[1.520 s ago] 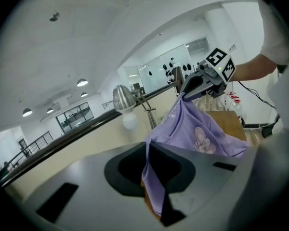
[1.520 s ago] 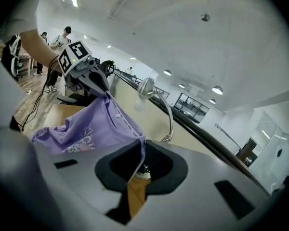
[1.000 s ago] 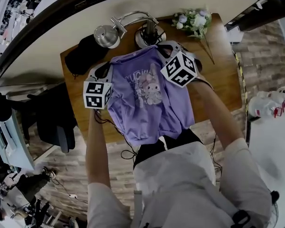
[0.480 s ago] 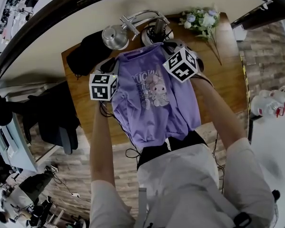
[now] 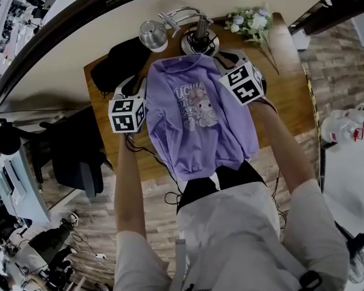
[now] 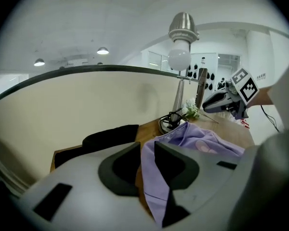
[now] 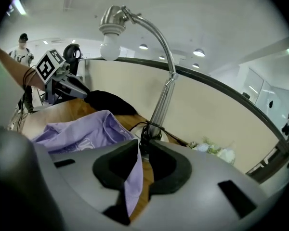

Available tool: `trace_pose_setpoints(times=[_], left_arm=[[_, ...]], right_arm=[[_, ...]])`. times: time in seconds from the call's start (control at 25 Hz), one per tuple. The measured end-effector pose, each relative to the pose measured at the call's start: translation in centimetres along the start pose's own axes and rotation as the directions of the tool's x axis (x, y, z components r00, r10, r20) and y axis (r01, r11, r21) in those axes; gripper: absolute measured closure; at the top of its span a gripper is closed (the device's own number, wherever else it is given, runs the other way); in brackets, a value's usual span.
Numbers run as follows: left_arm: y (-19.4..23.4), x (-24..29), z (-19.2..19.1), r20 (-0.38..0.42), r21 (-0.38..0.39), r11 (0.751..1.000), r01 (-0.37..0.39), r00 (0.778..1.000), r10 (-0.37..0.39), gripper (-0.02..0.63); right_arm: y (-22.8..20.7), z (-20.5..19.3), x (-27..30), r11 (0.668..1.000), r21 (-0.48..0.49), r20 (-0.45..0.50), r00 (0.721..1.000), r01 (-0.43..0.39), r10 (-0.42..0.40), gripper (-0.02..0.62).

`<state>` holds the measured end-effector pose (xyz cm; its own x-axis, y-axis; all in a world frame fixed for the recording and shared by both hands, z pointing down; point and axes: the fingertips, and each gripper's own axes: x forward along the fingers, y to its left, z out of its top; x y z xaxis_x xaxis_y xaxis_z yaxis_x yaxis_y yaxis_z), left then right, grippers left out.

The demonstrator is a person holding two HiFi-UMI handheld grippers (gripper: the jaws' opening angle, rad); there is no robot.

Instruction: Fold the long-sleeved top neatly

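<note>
Top (image 5: 197, 120): purple, print up, hem overhanging table (image 5: 285, 96).
Left gripper (image 6: 147, 153): jaws just opening, shoulder cloth slack between.
Right gripper (image 7: 143, 154): jaws opening, cloth between.
Behind collar: lamp (image 5: 153, 35), black cloth (image 5: 115, 68), flowers (image 5: 247, 22).

The left arm (image 5: 125, 187) and the right arm (image 5: 286, 153) were both stretched forward. Each one ended in a gripper that pointed away and a bit down. The left gripper (image 5: 144, 85) had its jaws a little apart. They had just been opening, and an edge of the purple top (image 5: 197, 123) lay loose between them. The right gripper (image 5: 223, 59) was well apart from it. Its jaws had just been opening too, with a purple fold hanging in the gap.
</note>
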<state>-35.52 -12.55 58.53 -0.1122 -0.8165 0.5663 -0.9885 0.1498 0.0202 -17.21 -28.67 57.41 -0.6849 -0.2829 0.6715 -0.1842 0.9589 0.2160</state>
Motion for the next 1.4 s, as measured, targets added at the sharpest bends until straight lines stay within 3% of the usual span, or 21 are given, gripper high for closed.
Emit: trace_pose_setpoints(times=[0.2,0.48,0.84,0.96,1.2,1.4], left_arm=[[-2.4,-3.3,-0.3,0.039,0.017,1.0,0.024,0.999,-0.024,0.511],[-9.7,-9.0,-3.2,0.062,0.056,0.992,0.111,0.992,-0.114,0.512],[-19.5,-14.1,-8.4,0.067,0.035,0.974,0.223,0.972,-0.225,0.521],[-21.7,-15.3,-9.6,0.065,0.018,0.973,0.23,0.971,-0.231,0.575],[-25.6,-17.0,-11.4,0.047,0.026,0.964,0.263,0.963,-0.264,0.581],[-26.3,-17.7,-13.5,-0.01,0.048,0.966,0.255,0.967,-0.255,0.581]], right_arm=[[2.0,-2.1,-4.0,0.997,0.073,0.007,1.0,0.022,-0.022,0.515],[5.5,-6.9,-11.1,0.983,0.176,0.008,0.999,0.05,-0.053,0.512],[11.0,-19.3,-18.6,0.92,0.385,-0.049,0.997,0.072,-0.058,0.512],[13.7,-24.5,-20.6,0.896,0.438,-0.085,0.996,0.07,-0.036,0.508],[18.0,-34.2,-21.9,0.835,0.549,-0.127,0.991,0.038,0.039,0.504],[20.2,-36.2,-19.6,0.792,0.605,-0.081,0.984,-0.079,0.16,0.379]])
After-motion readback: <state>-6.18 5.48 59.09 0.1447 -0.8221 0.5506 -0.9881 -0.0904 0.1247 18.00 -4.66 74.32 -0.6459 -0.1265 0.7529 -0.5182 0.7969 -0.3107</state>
